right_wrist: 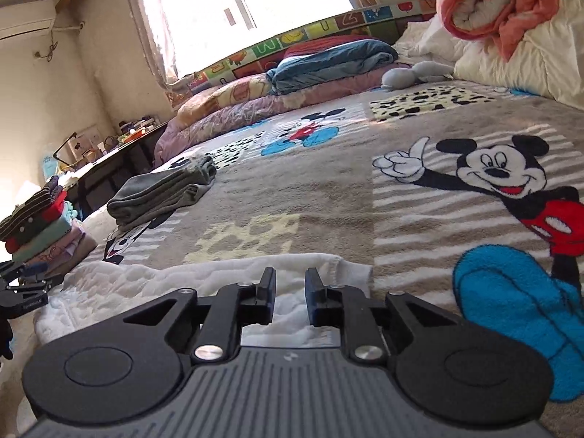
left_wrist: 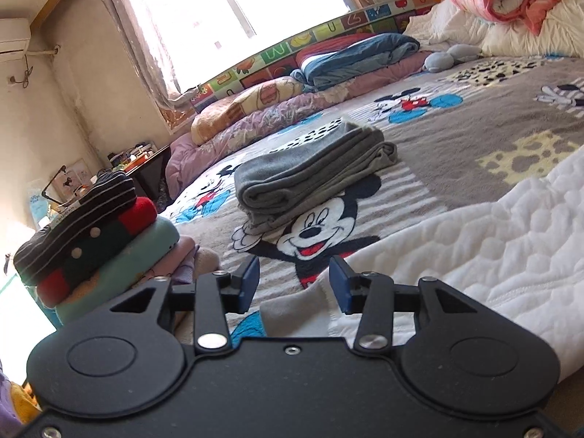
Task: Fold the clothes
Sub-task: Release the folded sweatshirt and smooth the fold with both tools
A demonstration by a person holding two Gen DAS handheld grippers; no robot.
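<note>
A white quilted garment lies spread over the near part of the Mickey Mouse blanket. My left gripper hovers over its hem edge, open, with nothing pinched between the blue pads. My right gripper stands over the same white garment near its cuff, jaws a little apart and holding nothing. A folded grey garment rests farther up the bed, and it also shows in the right wrist view.
A stack of folded clothes sits at the bed's left edge. Rolled quilts and pillows line the far side under the window. A grey plush toy and white-and-pink bedding lie at the right. A cluttered side table stands left.
</note>
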